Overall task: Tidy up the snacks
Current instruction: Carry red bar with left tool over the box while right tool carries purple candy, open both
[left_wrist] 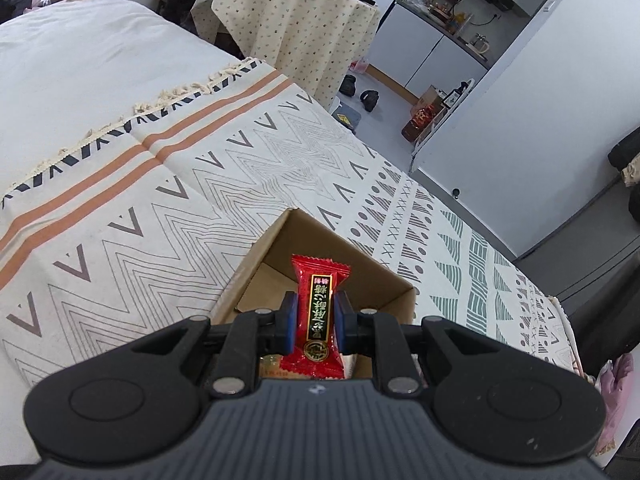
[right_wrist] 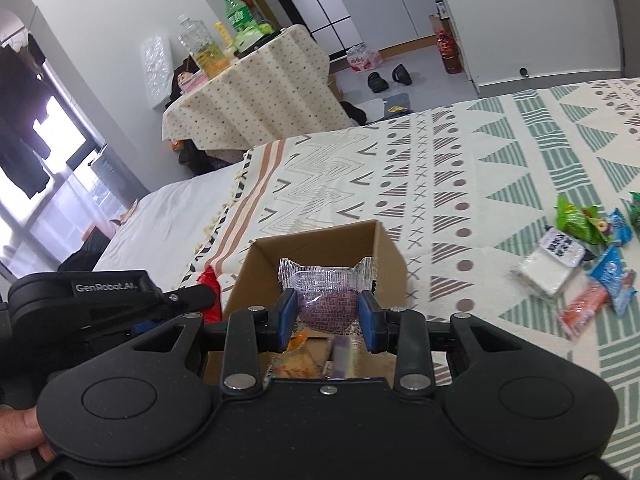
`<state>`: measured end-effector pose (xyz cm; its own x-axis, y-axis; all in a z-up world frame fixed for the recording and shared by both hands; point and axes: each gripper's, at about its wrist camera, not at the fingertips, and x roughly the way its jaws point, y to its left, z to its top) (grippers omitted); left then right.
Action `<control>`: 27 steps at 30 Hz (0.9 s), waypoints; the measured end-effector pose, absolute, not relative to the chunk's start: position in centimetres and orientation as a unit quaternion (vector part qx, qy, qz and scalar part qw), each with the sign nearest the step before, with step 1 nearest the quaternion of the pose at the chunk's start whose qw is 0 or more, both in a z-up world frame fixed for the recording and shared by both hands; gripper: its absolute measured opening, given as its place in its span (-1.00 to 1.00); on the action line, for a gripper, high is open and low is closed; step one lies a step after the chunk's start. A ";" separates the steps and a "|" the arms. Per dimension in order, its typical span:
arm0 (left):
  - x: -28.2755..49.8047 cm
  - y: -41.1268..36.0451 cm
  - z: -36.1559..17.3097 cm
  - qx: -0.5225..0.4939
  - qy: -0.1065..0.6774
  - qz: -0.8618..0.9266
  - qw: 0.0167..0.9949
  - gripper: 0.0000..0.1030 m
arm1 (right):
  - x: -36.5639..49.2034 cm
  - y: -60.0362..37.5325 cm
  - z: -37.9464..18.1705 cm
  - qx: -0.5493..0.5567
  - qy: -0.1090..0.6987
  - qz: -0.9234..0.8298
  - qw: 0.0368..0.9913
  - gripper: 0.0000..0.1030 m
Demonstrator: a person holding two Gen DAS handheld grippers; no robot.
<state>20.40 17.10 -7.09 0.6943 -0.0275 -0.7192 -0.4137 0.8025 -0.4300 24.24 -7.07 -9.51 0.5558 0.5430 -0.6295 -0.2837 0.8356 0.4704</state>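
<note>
Closest in the left wrist view, the left gripper (left_wrist: 315, 322) has its blue pads (left_wrist: 289, 322) pressed against both sides of a red candy packet (left_wrist: 318, 312), which stands upright with its crimped top end pointing away from the camera. It hangs over the open cardboard box (left_wrist: 384, 276), just above the near part of the opening.

Likewise, the right gripper (right_wrist: 329, 312) pinches a clear-wrapped purple snack (right_wrist: 326, 298) between its pads, the wrapper's crimped edge spreading wide above the fingers, and it too sits over the cardboard box (right_wrist: 390, 248). Inside the box, under the held snack, lie an orange-printed packet (right_wrist: 294, 362) and a small purple-wrapped piece (right_wrist: 340, 354); the far part of the box floor is bare cardboard.

Seen from the right wrist, the left gripper (right_wrist: 204, 292) is just beside the box's left wall, with red wrapper showing at its tip.

Well to the right of the box, a loose pile of snacks (right_wrist: 580, 264) lies on the patterned blanket (right_wrist: 460, 152): green, blue, white and orange-red packets, some touching.
</note>
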 end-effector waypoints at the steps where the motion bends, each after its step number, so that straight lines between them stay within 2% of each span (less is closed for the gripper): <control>1: 20.4 17.2 -7.3 -0.294 0.377 0.113 0.871 -0.63 | 24.3 -6.7 -9.5 0.158 0.407 0.239 0.867 -0.36; 5: 20.4 17.8 -7.8 -0.301 0.384 0.117 0.865 -0.49 | 24.6 -5.6 -9.7 0.153 0.411 0.239 0.866 -0.36; 7: 20.3 18.2 -7.9 -0.304 0.383 0.122 0.863 -0.36 | 24.8 -5.1 -9.8 0.152 0.414 0.236 0.866 -0.36; 9: 20.0 18.4 -7.8 -0.303 0.380 0.125 0.865 -0.11 | 25.1 -4.7 -9.9 0.155 0.416 0.233 0.865 -0.36; 10: 19.9 18.4 -7.7 -0.303 0.380 0.125 0.865 -0.05 | 25.2 -4.6 -10.0 0.157 0.416 0.233 0.865 -0.35; 13: 19.6 18.6 -7.6 -0.303 0.379 0.125 0.865 0.20 | 25.4 -4.0 -9.9 0.163 0.413 0.242 0.863 -0.25; 16: 19.3 18.6 -7.5 -0.300 0.379 0.132 0.866 0.45 | 25.3 -3.9 -9.5 0.157 0.406 0.246 0.866 -0.02; 17: 19.2 18.6 -7.5 -0.299 0.380 0.133 0.865 0.53 | 25.1 -4.0 -9.5 0.156 0.407 0.241 0.867 -0.01; 21: 19.0 18.4 -7.5 -0.292 0.390 0.143 0.862 0.65 | 24.6 -5.2 -9.5 0.155 0.417 0.229 0.866 0.01; 23: 18.8 18.2 -7.5 -0.286 0.393 0.147 0.861 0.69 | 24.1 -5.9 -9.6 0.150 0.417 0.214 0.870 0.21; 25: 18.5 18.0 -7.4 -0.287 0.393 0.150 0.860 0.74 | 23.5 -6.6 -9.7 0.144 0.418 0.200 0.874 0.27; 27: 18.2 17.6 -7.3 -0.282 0.391 0.151 0.863 0.90 | 23.0 -7.6 -9.7 0.144 0.420 0.187 0.876 0.32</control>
<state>18.20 17.59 -7.35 0.6489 0.0397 -0.7598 -0.4802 0.7960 -0.3685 23.03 -7.57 -9.68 0.5771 0.4489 -0.6823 -0.2066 0.8885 0.4098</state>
